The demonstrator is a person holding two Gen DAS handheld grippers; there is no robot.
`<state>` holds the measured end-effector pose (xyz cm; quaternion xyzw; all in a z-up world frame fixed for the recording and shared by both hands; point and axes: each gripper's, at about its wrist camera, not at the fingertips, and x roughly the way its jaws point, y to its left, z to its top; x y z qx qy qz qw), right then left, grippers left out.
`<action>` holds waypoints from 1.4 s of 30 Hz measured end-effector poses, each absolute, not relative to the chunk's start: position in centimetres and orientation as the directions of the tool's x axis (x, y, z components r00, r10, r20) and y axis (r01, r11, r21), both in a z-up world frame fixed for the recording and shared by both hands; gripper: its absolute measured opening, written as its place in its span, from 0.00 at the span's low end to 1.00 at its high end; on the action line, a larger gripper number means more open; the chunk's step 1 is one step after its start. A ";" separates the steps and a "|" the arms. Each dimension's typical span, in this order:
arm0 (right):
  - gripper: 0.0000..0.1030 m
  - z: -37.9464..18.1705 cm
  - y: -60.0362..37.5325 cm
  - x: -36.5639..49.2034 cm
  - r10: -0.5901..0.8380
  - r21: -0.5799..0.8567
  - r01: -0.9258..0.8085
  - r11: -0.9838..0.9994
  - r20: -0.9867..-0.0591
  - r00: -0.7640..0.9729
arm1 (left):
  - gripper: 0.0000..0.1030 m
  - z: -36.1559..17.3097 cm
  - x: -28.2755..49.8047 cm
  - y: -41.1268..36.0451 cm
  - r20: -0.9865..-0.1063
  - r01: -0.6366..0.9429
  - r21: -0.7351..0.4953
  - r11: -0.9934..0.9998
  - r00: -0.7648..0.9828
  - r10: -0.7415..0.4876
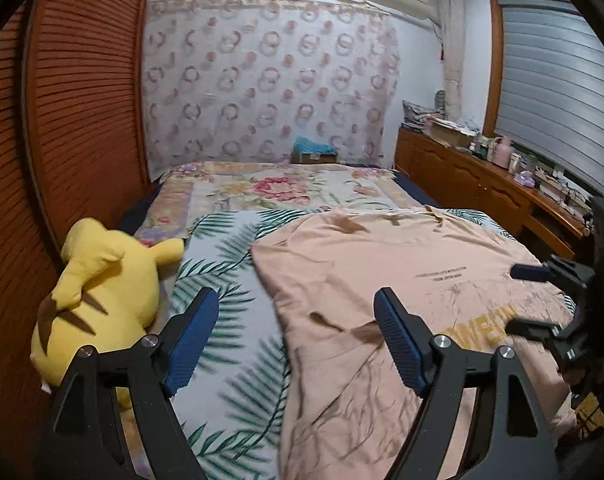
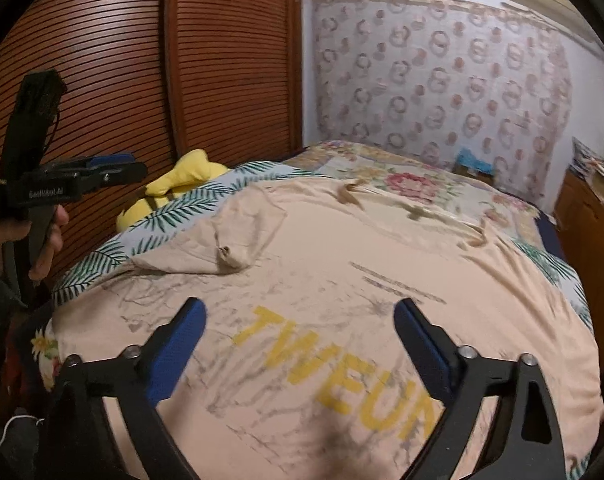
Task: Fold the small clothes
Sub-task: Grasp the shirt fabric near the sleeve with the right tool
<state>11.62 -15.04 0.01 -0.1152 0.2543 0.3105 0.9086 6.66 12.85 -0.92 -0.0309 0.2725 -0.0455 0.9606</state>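
My left gripper [image 1: 293, 340] and right gripper [image 2: 299, 344] both hung open, empty, over the peach shirt [image 1: 402, 264]; one sleeve [image 2: 237, 240] lay folded in, so I judged the opposite side came next

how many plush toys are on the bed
1: a yellow plush toy lies at the bed's left edge beside the louvered wardrobe doors, left of the peach t-shirt. Others may be hidden outside these views.

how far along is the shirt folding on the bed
Done: the peach t-shirt lies spread on the bed, its left sleeve folded inward. In hand: nothing; the left claw and right claw are both open above it. Left: the other sleeve and folding the body.
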 end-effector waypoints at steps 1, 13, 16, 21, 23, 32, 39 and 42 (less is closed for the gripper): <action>0.79 0.2 -14.6 12.0 0.514 -0.053 -0.632 0.773 -0.533 0.673 | 0.78 -1.2 6.3 13.2 -0.524 0.064 -0.090 0.994 0.846 -0.102; 0.48 -1.1 -8.7 19.5 0.582 0.013 -0.740 0.673 -0.627 0.518 | 0.78 -4.3 3.6 16.3 -0.553 -0.016 -0.096 0.995 0.833 -0.040; 0.44 -1.8 -7.1 21.3 0.579 0.016 -0.756 0.654 -0.655 0.486 | 0.78 -4.6 3.3 16.8 -0.555 -0.028 -0.110 0.994 0.831 -0.038; 0.42 -2.5 -4.3 22.9 0.575 0.042 -0.787 0.616 -0.706 0.413 | 0.78 -4.7 2.9 17.1 -0.555 -0.037 -0.113 0.993 0.831 -0.032; 0.40 -3.0 -3.4 23.4 0.547 0.009 -0.783 0.623 -0.721 0.427 | 0.78 -4.8 2.8 17.2 -0.557 -0.038 -0.112 0.993 0.830 -0.031; 0.04 -3.7 -2.9 25.2 0.489 -0.057 -0.764 0.643 -0.737 0.467 | 0.78 -5.2 2.7 16.9 -0.569 -0.026 -0.114 0.993 0.821 -0.044; 0.02 -2.5 -6.8 25.0 0.512 -0.029 -0.707 0.707 -0.668 0.539 | 0.78 -5.1 2.8 16.0 -0.574 -0.005 -0.111 0.994 0.817 -0.060; 0.02 -2.4 -9.0 24.2 0.504 -0.018 -0.676 0.737 -0.651 0.567 | 0.78 -5.1 2.9 15.5 -0.573 0.007 -0.108 0.994 0.816 -0.068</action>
